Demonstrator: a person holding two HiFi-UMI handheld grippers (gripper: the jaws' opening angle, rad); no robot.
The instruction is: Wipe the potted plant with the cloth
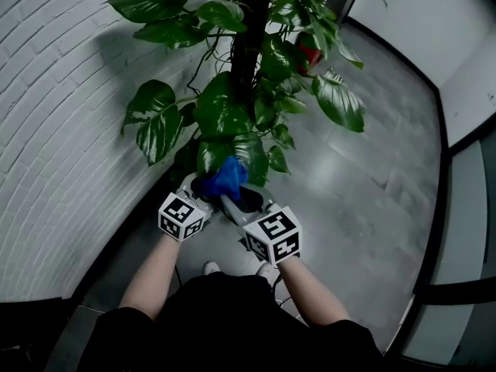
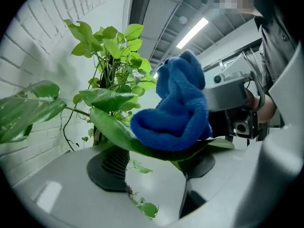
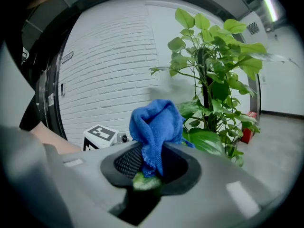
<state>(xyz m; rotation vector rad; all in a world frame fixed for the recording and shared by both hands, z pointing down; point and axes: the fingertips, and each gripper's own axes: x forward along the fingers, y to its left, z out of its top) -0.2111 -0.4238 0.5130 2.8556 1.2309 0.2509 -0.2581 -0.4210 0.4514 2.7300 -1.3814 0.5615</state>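
At the potted plant (image 1: 232,107) by the brick wall (image 1: 54,130) on the left, the right gripper (image 3: 149,163) clamps a blue cloth (image 2: 175,113) against a low leaf (image 2: 114,129). The left gripper (image 2: 152,167), jaws wide apart, sits under that leaf.

Readable text: none was legible in any view.
Left cube (image 1: 181,216): its faces bore black-and-white square marker patterns, which carried no letters or digits.
Right cube (image 1: 274,234): its faces bore patterns of the same kind, likewise without letters or digits.
Wall plate (image 3: 67,57): this small oblong plate was fixed to the white brick wall (image 3: 109,65) and appeared in the right gripper view. Any print on it was too small to read.
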